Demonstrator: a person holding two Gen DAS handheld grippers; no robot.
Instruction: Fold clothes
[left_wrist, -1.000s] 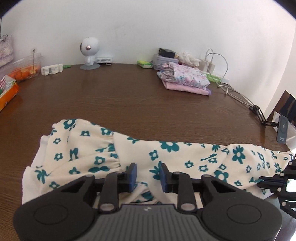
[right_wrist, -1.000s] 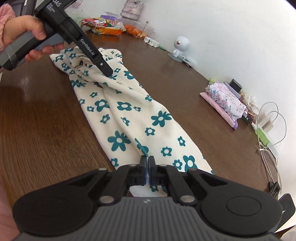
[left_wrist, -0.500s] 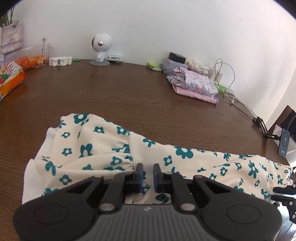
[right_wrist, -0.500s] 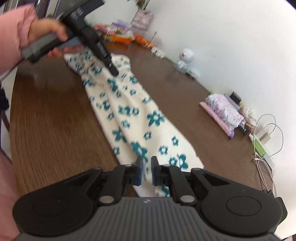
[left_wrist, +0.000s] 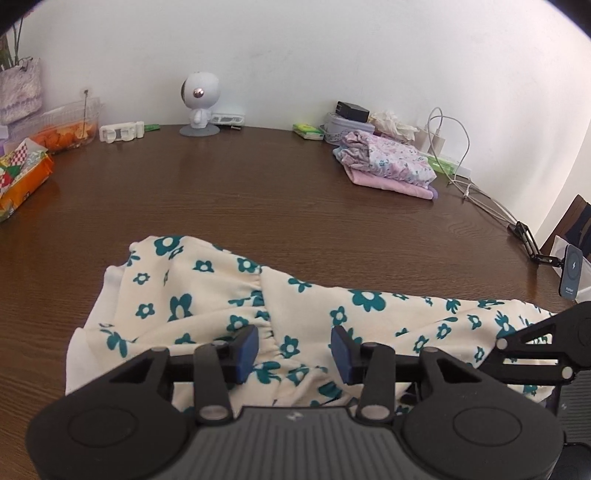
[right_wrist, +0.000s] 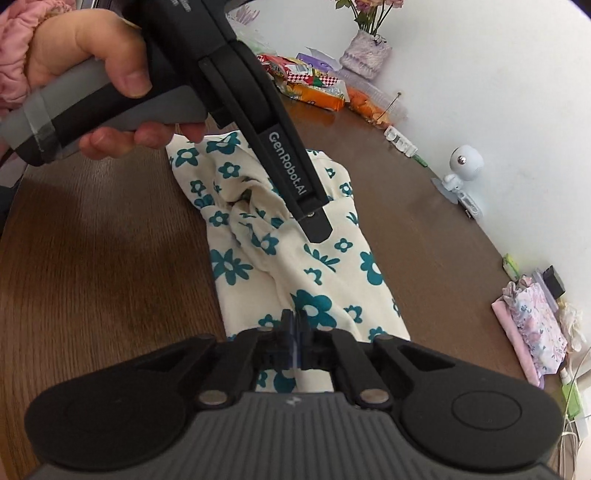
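Observation:
A cream garment with teal flowers lies lengthwise on the brown table. My left gripper hovers over its gathered waist. Its jaws stand apart and are closing, with the cloth bunched below and between the blue pads, which do not press on it. In the right wrist view a hand holds that left gripper over the garment. My right gripper is shut on the garment's near end. Its black linkage shows at the right edge of the left wrist view.
A folded pink stack sits at the back right, beside chargers and cables. A white robot figure stands by the wall and snack bags lie at the left edge. A phone holder is at the right edge.
My right gripper opened slightly, shut again and slid along the table toward the left gripper, bringing the garment's end with it. The left jaws narrowed, then spread wider.

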